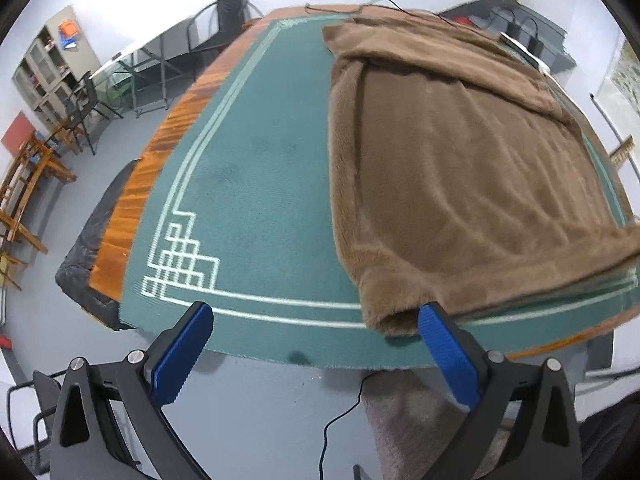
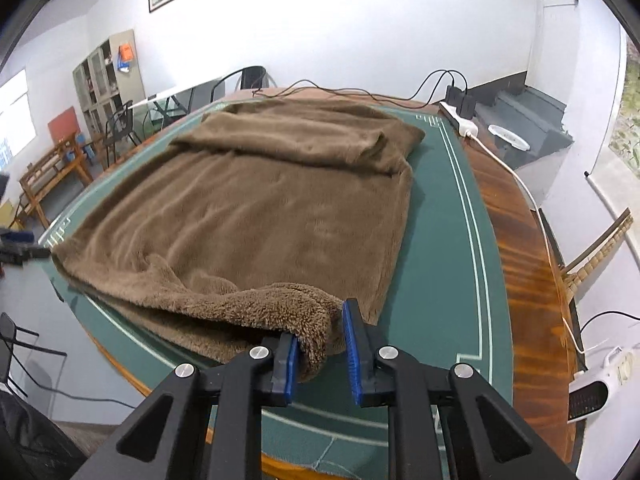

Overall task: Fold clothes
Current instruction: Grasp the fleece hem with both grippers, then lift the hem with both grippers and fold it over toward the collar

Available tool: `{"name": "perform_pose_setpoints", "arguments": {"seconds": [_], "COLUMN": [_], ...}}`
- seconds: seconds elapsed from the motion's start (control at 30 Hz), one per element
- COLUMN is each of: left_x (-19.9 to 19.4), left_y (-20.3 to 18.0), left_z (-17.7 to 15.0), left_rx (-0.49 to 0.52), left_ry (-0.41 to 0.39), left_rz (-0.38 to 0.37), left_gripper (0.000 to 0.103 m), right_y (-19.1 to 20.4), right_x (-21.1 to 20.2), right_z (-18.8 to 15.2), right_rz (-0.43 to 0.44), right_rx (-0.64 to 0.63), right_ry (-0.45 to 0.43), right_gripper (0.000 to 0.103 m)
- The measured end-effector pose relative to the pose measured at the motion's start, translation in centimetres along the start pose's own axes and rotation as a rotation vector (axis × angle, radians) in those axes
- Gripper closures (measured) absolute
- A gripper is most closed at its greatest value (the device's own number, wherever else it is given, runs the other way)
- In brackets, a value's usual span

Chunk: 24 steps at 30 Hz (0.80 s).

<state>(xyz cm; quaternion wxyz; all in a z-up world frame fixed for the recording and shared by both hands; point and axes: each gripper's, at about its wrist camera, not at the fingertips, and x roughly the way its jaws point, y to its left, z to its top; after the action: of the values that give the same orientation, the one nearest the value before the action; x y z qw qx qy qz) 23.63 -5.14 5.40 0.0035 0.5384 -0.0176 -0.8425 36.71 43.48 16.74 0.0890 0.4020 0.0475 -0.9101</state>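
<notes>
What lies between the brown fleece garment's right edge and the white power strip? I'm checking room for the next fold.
In the right wrist view, between the brown fleece garment and the white power strip lies only bare green table mat and wood tabletop.

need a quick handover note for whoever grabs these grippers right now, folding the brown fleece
Left gripper: open, empty, at the near table edge beside the fleece's left corner.
Right gripper: closed on the near right corner of the brown fleece, lifting it slightly.
Fleece lies mostly flat on the green mat; its far part is already folded over.
Left to do: grab the left corner, then fold the near edge over.
</notes>
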Motion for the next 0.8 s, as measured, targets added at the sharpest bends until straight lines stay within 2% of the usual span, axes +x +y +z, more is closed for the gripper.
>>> {"name": "perform_pose_setpoints", "arguments": {"seconds": [0.2,0.23,0.3,0.37,0.47,0.63,0.8], "left_x": [1.9,2.2,2.9,3.6,3.5,1.3,-1.6], "left_y": [-0.4,-0.4,-0.6,-0.5,-0.6,-0.8,-0.8], "left_z": [-0.4,-0.4,-0.5,-0.5,-0.4,0.4,1.5], "left_rx": [-0.034,-0.040,-0.052,-0.068,-0.046,0.065,0.160], "left_ry": [0.033,0.038,0.049,0.070,0.083,0.034,-0.046], "left_rz": [-0.067,-0.078,-0.101,-0.124,-0.154,-0.145,-0.126], "left_gripper": [0.001,0.005,0.021,0.071,0.085,0.087,0.087], "right_y": [-0.1,-0.1,-0.2,-0.1,-0.3,-0.9,-0.9], "right_x": [0.1,0.1,0.3,0.5,0.6,0.4,0.0], "right_z": [0.9,0.9,0.9,0.8,0.6,0.2,0.2], "right_rz": [0.007,0.008,0.007,0.003,-0.002,-0.010,-0.010], "right_rx": [0.021,0.024,0.029,0.030,0.034,0.043,0.039], "right_ry": [-0.007,-0.006,-0.001,0.007,0.014,0.026,0.022], "right_gripper": [0.082,0.082,0.082,0.082,0.082,0.082,0.082]}}
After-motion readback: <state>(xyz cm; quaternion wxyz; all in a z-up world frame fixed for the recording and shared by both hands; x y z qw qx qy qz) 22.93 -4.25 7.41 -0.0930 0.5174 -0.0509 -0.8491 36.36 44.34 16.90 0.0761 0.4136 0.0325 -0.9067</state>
